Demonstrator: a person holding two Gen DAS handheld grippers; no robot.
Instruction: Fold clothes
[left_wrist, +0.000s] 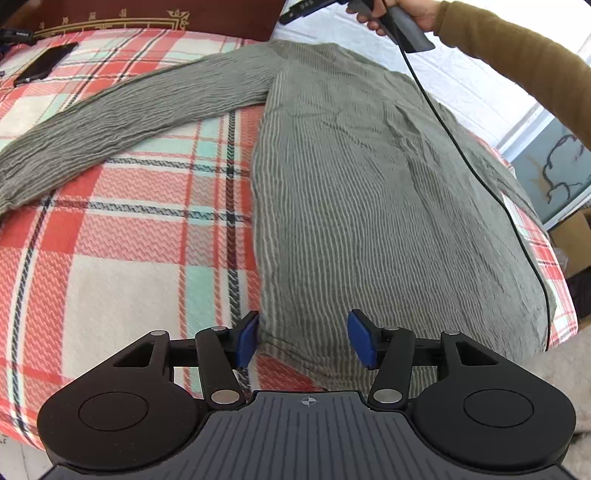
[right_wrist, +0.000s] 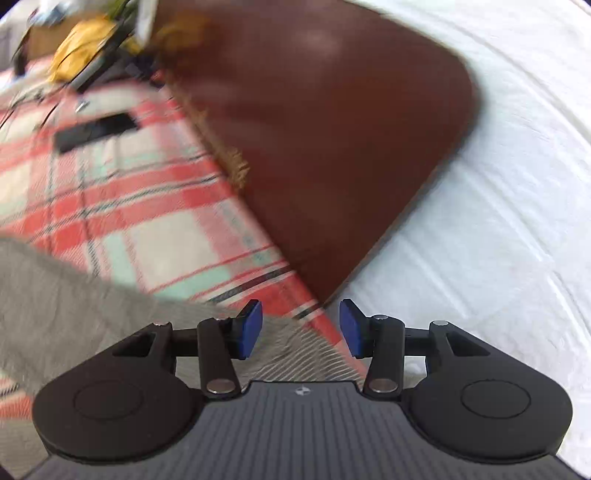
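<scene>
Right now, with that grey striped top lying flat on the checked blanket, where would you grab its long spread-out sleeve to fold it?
Probably at the cuff end of the sleeve, near the picture's left edge, coming down from above. The sleeve lies flat and stretched away from the grey top across the checked blanket, so its free end lifts easily and can swing over the body. Both the left gripper and right gripper are open.

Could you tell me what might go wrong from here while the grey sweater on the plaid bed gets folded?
1. A black cable trails across the sweater; it could get folded in or drag the fabric.
2. A phone lies near the spread sleeve; a swept sleeve might knock it.
3. Both the left tool and the right tool are open with no cloth pinched, so the hem must be grasped again and may bunch.
</scene>
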